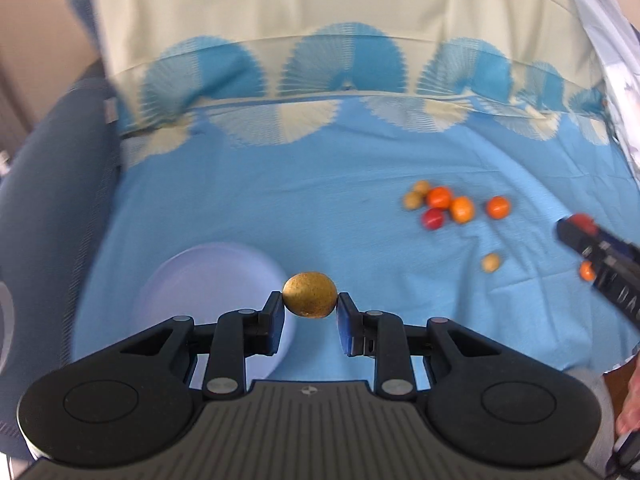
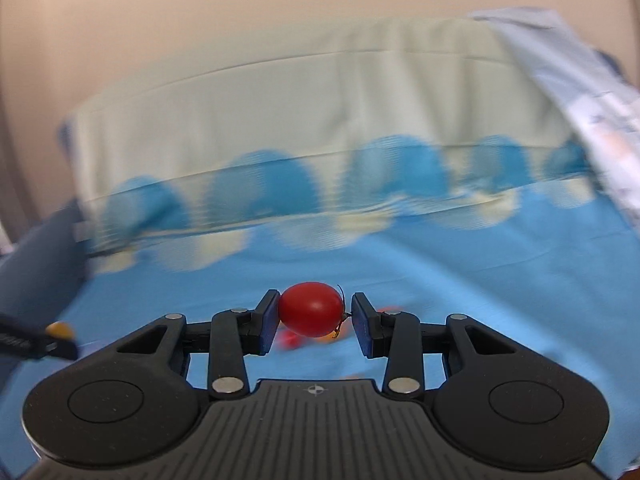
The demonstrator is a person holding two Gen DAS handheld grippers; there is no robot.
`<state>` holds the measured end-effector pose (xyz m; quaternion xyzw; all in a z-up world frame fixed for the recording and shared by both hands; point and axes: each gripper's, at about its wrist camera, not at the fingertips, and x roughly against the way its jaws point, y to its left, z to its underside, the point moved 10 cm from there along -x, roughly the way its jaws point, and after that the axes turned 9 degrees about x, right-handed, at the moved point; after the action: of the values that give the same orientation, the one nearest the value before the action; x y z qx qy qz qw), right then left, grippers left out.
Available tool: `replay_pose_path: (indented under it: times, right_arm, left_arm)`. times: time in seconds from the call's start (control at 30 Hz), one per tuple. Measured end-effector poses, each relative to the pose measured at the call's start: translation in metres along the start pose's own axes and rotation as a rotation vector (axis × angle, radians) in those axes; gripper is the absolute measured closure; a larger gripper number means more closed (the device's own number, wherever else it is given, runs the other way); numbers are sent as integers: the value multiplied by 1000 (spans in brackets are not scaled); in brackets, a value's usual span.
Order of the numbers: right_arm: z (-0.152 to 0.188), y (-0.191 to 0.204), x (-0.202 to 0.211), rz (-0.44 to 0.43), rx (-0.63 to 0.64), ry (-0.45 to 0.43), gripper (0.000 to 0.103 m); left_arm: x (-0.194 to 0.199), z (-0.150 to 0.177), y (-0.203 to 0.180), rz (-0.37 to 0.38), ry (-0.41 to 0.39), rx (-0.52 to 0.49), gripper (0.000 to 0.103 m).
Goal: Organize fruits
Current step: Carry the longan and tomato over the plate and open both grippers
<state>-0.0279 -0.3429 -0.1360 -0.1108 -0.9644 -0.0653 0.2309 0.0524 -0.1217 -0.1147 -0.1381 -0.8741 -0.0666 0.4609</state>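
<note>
In the right wrist view the blue-and-cream patterned bedsheet (image 2: 460, 248) is smeared by motion, and the small red and orange fruits (image 2: 289, 341) behind the right tongs (image 2: 314, 318) are mostly hidden, too blurred to count. In the left wrist view the pale lavender round bowl (image 1: 208, 280) is partly covered by the left tongs (image 1: 310, 312), and a person's hand (image 1: 630, 400) is cut off at the right edge.

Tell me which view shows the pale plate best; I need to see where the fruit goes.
The left wrist view: the pale plate lies on the blue cloth, just left of the left hand-held gripper, its near edge hidden behind a finger. The right wrist view does not show the plate at all.
</note>
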Motion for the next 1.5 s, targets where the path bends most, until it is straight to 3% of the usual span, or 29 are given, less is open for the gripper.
replay_pose_path:
  times: [0.2, 0.37, 0.53, 1.07, 1.5]
  right_arm:
    - [20, 118, 20, -187, 85, 75, 62]
    - [33, 181, 29, -251, 157, 129, 62]
    - [35, 219, 27, -278, 215, 148, 62]
    - [57, 248, -47, -279, 270, 255, 62]
    - [97, 276, -116, -286, 409, 366, 62]
  left_arm:
    - [31, 36, 74, -22, -5, 84, 72]
    - [40, 52, 116, -8, -11, 154, 72]
    - [39, 50, 140, -2, -28, 187, 72]
    - [-42, 22, 152, 3, 32, 198, 72]
    - [-136, 30, 152, -55, 180, 140, 72]
